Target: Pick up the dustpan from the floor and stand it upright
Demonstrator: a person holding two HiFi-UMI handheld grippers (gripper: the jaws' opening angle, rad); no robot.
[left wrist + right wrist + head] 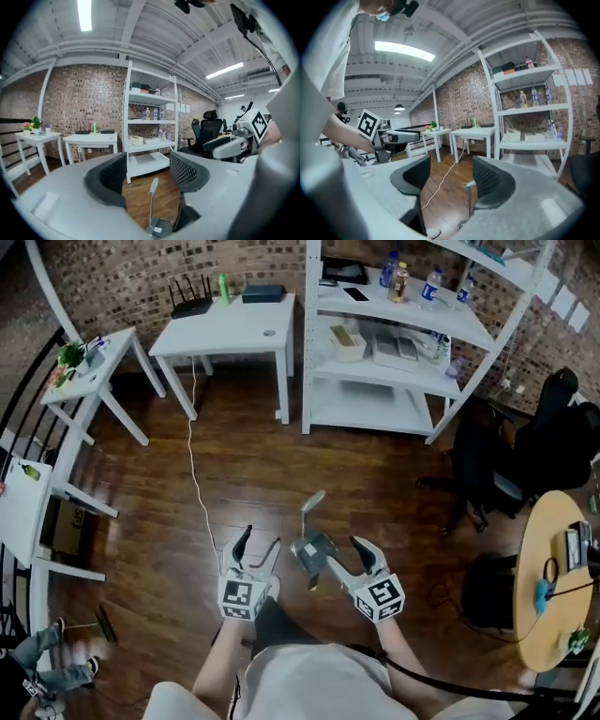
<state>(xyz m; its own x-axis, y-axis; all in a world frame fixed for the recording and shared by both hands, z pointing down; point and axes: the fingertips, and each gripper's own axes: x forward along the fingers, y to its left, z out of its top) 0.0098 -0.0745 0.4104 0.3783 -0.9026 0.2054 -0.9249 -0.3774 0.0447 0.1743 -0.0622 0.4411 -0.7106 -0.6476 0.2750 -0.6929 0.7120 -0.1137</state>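
Even indoor light from ceiling strip lights (85, 14), soft sheen on wood floor (375, 484), fisheye bending, dark corners

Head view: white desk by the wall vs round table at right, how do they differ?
The white desk is rectangular and white; the round table is round and wood-toned. The desk shows whole, by the brick wall; the round table is cut off by the frame's right edge. Both carry small items.
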